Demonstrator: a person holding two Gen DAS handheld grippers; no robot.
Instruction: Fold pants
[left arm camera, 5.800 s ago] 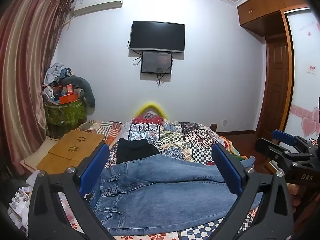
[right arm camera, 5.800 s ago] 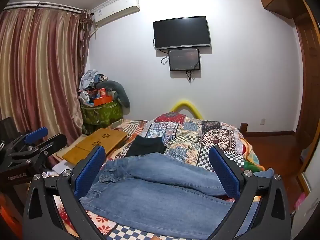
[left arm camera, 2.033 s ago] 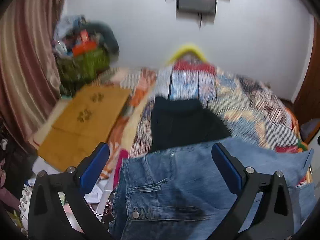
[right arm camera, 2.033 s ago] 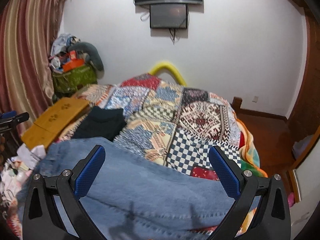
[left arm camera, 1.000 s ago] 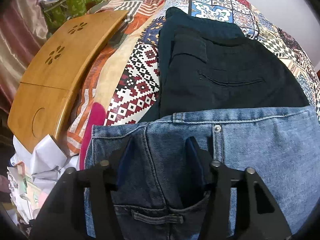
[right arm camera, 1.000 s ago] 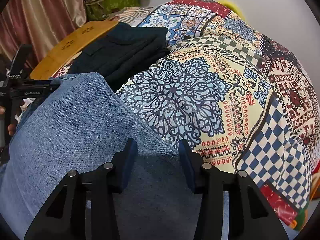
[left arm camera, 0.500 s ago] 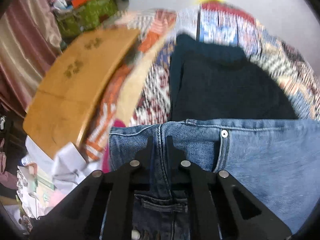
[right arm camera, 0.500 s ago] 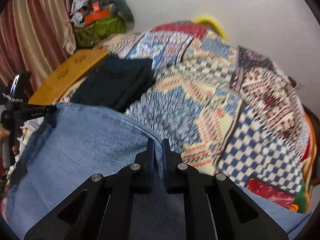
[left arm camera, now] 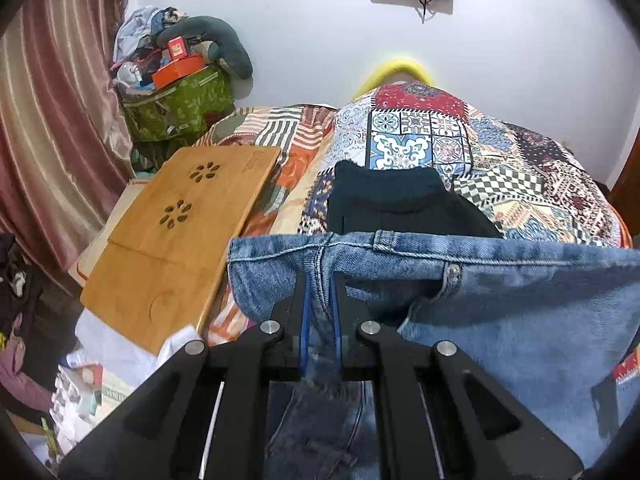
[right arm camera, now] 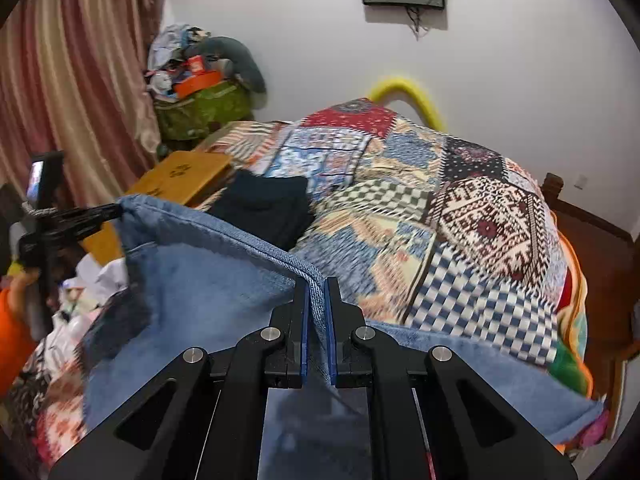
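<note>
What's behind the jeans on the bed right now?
Just behind the lifted jeans lies a folded dark garment on the patchwork quilt. Its near edge is hidden by the waistband, and the quilt directly under the jeans cannot be seen.

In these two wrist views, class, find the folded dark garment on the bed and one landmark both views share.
Left wrist: the folded dark garment lies centre, just beyond the jeans waistband.
Right wrist: it lies left of centre, beyond the lifted jeans edge.
Shared landmark: the wooden lap desk left of it.
</note>
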